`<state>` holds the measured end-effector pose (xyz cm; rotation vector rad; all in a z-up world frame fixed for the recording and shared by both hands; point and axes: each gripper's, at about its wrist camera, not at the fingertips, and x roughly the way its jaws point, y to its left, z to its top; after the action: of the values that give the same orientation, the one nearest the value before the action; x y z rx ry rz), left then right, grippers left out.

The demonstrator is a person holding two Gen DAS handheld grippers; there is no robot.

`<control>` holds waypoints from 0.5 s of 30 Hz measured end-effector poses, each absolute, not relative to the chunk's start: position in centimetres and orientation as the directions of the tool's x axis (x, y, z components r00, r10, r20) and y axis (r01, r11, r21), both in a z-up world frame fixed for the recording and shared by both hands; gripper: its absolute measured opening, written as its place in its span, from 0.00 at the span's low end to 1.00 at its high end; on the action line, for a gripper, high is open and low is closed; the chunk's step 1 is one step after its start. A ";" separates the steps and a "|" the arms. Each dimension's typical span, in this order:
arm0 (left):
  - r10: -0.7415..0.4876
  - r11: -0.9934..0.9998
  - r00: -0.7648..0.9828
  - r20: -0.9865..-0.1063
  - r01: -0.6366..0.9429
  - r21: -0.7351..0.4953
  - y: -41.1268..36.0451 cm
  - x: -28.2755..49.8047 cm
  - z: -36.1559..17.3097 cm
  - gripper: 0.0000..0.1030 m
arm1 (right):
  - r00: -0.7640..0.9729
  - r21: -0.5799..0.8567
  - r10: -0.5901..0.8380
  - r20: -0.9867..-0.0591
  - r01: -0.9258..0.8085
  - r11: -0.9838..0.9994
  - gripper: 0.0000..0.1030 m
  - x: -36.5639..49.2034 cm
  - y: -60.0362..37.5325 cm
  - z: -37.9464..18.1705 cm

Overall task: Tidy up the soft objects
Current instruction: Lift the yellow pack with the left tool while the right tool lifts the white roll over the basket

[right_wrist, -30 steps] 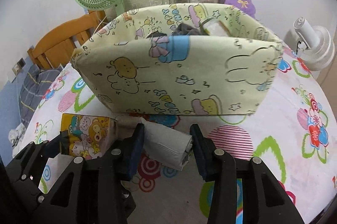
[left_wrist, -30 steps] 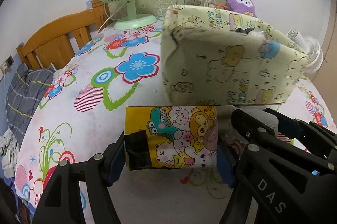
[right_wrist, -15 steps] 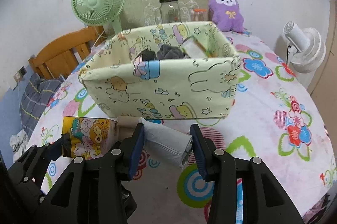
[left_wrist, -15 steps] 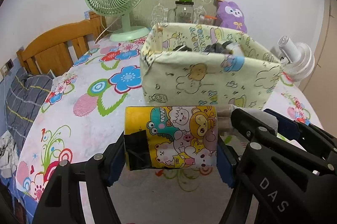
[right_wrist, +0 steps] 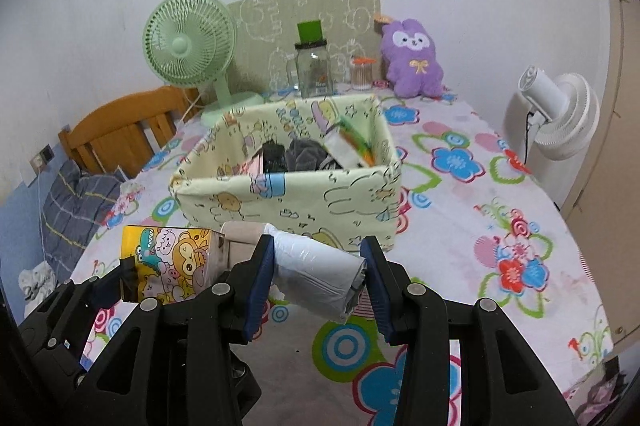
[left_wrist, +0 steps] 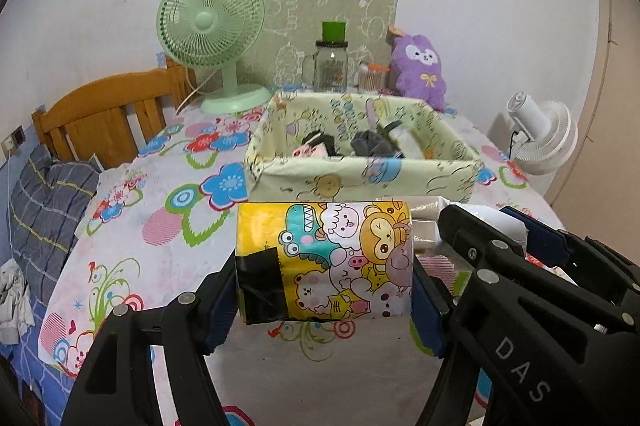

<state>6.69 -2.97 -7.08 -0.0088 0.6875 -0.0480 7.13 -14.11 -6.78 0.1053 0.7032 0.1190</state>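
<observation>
My left gripper [left_wrist: 324, 268] is shut on a yellow cartoon-print tissue pack [left_wrist: 324, 262], held crosswise above the table. Beside it, my right gripper [right_wrist: 318, 276] is shut on a white plastic-wrapped roll [right_wrist: 316, 276], tilted down to the right. Both also show in the other view: the tissue pack [right_wrist: 172, 264] at lower left, the roll [left_wrist: 496, 222] behind the right gripper's fingers [left_wrist: 472, 238]. Ahead stands a pale yellow fabric bin [left_wrist: 360, 182], [right_wrist: 288, 198] with dark cloth items and a packet inside. Both grippers hover in front of and above its near wall.
A green desk fan [left_wrist: 212, 26], glass jar [left_wrist: 331, 66], purple plush [left_wrist: 418, 70] and printed cardboard stand at the back wall. A white fan [right_wrist: 556, 114] is at the right edge. A wooden chair [left_wrist: 104, 118] and a grey plaid cloth [left_wrist: 44, 206] lie left of the flowered tablecloth [left_wrist: 160, 226].
Both grippers have risen and drawn back from the bin with their loads. The bin now looks smaller and lower, and its inside is visible.
</observation>
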 end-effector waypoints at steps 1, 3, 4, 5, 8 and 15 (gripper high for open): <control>-0.049 0.999 0.776 -0.629 0.043 -0.024 -3.1 6.5 -6.8 0.73 | 0.762 0.136 0.143 -0.632 -0.073 0.988 0.46 6.9 -14.2 -6.4; -0.048 0.999 0.783 -0.621 0.044 -0.022 -3.2 6.3 -6.3 0.73 | 0.769 0.137 0.144 -0.622 -0.074 0.988 0.46 6.6 -14.5 -5.9; -0.050 0.999 0.787 -0.614 0.046 -0.022 -3.3 6.2 -5.9 0.73 | 0.775 0.137 0.143 -0.615 -0.074 0.988 0.46 6.4 -14.6 -5.4; -0.050 0.999 0.792 -0.608 0.047 -0.021 -3.4 6.0 -5.5 0.73 | 0.780 0.137 0.143 -0.609 -0.073 0.988 0.46 6.3 -14.7 -5.1; -0.051 0.998 0.808 -0.587 0.053 -0.015 -3.8 5.5 -4.5 0.73 | 0.795 0.138 0.141 -0.590 -0.073 0.988 0.46 5.7 -15.0 -4.1; -0.060 0.998 0.831 -0.553 0.068 -0.006 -4.4 4.6 -2.2 0.73 | 0.819 0.135 0.133 -0.557 -0.069 0.988 0.46 4.6 -15.6 -1.7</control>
<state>4.57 -4.40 -2.15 0.0143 0.5859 -0.0682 4.59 -15.59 -1.68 0.1104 0.6011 0.1077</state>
